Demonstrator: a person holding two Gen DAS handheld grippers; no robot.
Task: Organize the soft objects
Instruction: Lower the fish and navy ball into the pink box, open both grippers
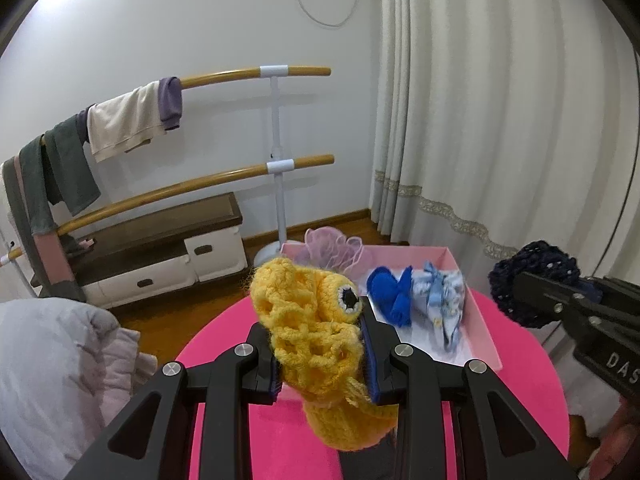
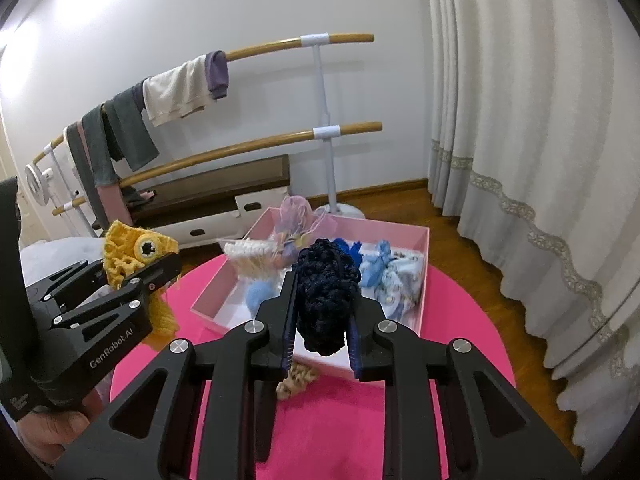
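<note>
My left gripper (image 1: pixel 324 340) is shut on a yellow crochet toy (image 1: pixel 312 320) with a black-and-white eye, held above the pink round table (image 1: pixel 224 344). It also shows in the right wrist view (image 2: pixel 136 256). My right gripper (image 2: pixel 322 320) is shut on a dark navy crochet piece (image 2: pixel 326 296), held above the near edge of the pink box (image 2: pixel 424 264). The navy piece shows at the right in the left wrist view (image 1: pixel 536 284). The box holds a blue cloth (image 1: pixel 394 292), a light blue patterned cloth (image 1: pixel 444 300) and a pink mesh piece (image 1: pixel 332 252).
A beige crochet piece (image 2: pixel 296 380) lies on the table under my right gripper. A bag of cotton swabs (image 2: pixel 250 256) lies in the box. A wooden double barre (image 1: pixel 240 176) with hung clothes, a bench (image 1: pixel 160 240), a curtain (image 1: pixel 500 120) and bedding (image 1: pixel 52 360) surround the table.
</note>
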